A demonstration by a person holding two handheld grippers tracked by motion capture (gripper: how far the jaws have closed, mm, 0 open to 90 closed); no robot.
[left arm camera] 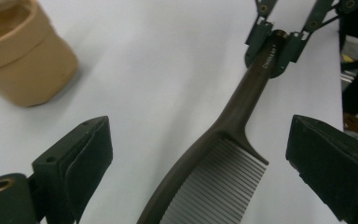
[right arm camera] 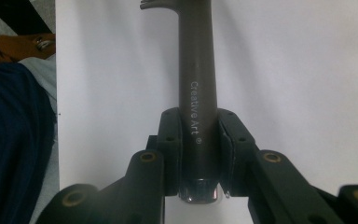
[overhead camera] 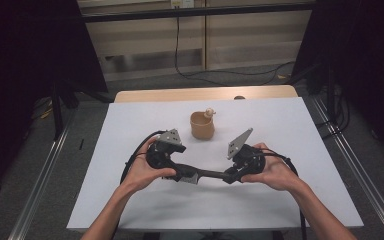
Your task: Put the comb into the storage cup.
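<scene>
A white counter (overhead camera: 290, 150) spread under everything, with a tan cup (overhead camera: 202, 126) standing toward its far middle. Near the person, a dark comb (left arm camera: 223, 154) hung level between both hands, probably for a handover. The right claw (right arm camera: 199, 140) was clenched on the handle's end (the lettered part). The left claw (left arm camera: 200, 163) stood released, its jaws wide on either side of the comb's teeth, touching neither.

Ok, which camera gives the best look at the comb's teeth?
The left gripper view: the comb lies between that gripper's open jaws, its teeth sharp and close. The right gripper view has the handle clamped in the right gripper, with lettering, and barely any teeth. In the high view the comb is a thin dark bar.
</scene>
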